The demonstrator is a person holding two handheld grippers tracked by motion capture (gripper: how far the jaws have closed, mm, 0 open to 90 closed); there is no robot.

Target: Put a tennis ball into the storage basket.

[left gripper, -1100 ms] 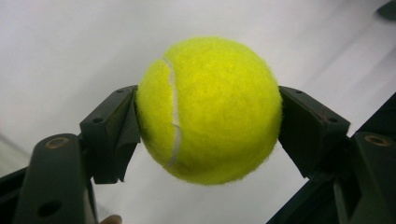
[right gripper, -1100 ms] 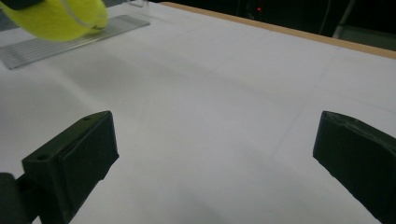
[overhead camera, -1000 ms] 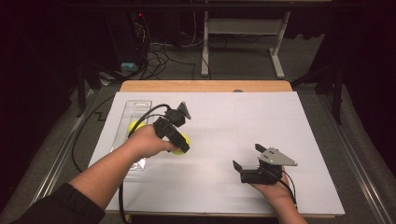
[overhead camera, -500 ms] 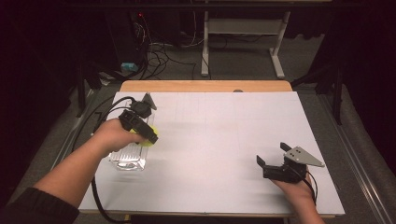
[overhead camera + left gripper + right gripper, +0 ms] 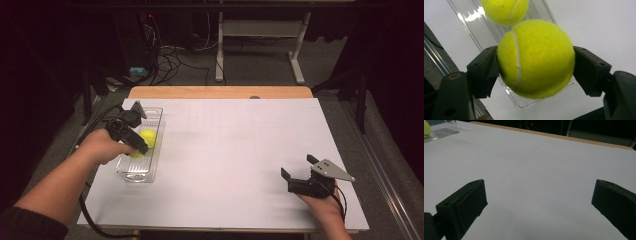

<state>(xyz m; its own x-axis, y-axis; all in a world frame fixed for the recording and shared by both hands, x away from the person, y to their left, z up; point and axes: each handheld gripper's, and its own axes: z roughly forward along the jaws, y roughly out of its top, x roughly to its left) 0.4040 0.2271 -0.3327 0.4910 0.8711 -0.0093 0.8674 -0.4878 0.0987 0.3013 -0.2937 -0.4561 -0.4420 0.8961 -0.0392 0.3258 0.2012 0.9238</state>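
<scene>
Your left gripper (image 5: pixel 534 65) is black, and the tennis ball (image 5: pixel 536 58) between its jaws is bright yellow-green with a pale, whitish curved seam running down its felt. The second tennis ball (image 5: pixel 505 11) shows the same yellow-green and the same pale seam line. The tray (image 5: pixel 150 117) under them is clear, colourless plastic with white glints along its walls. Your right gripper (image 5: pixel 298 176) is black too, with a grey three-cornered plate on top. The table (image 5: pixel 235 150) is covered in plain white, faintly ruled with thin grey lines, and a light wood-coloured strip shows along its far edge.
</scene>
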